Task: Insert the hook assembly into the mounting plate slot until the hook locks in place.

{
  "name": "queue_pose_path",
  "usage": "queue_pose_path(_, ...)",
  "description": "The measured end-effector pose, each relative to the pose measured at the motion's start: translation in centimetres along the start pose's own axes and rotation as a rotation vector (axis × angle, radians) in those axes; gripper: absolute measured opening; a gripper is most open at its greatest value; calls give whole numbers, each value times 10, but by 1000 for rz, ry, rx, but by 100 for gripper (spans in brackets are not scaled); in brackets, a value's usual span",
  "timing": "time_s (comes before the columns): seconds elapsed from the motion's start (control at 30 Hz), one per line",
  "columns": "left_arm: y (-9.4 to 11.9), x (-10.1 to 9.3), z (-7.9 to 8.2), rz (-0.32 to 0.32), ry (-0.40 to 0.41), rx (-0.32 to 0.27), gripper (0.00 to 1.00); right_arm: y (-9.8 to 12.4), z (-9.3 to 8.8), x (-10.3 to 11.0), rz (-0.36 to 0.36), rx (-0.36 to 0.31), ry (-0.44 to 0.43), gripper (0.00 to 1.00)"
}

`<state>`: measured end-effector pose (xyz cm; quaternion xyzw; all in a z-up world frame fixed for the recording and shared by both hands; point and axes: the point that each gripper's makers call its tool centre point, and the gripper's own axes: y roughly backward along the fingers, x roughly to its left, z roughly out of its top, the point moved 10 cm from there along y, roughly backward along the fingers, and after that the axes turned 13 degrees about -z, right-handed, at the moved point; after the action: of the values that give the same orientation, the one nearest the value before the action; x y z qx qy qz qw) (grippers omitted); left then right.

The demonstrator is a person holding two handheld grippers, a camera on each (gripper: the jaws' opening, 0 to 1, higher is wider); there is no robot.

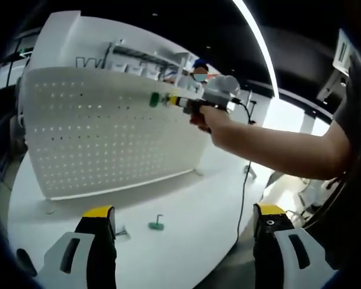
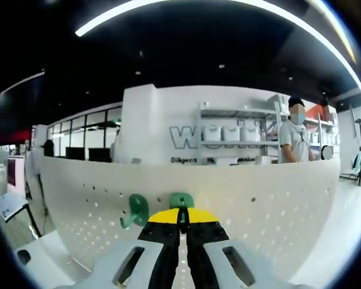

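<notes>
- We clench the right gripper [image 2: 182, 218] on a green hook [image 2: 182, 200] at the pegboard's [image 1: 108, 138] top row, beside a hook already hung [image 2: 135, 211].
- Left gripper [image 1: 183, 226] hangs released over the table [image 1: 186, 198] (spare hook [image 1: 156, 224] w/ it).
- Next, we judge: push square & level till it locks.

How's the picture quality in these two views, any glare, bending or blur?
Left gripper view: the pegboard bows from fisheye, the ceiling light strip blows out, and the right gripper looks soft. Right gripper view: the pegboard's top edge curves and its own fingers blur up close.
</notes>
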<state>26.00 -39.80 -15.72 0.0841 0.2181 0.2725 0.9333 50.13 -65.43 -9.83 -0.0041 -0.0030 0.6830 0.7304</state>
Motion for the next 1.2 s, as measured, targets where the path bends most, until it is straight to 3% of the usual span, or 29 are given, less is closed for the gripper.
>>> queue_pose_path(0.77, 1, 4, -3, 4, 5, 1, 96, -5, -2, 4, -14, 34, 27, 3)
queue_pose_path(1.2, 5, 3, -4, 14, 6, -7, 95, -6, 4, 2, -10, 15, 25, 5)
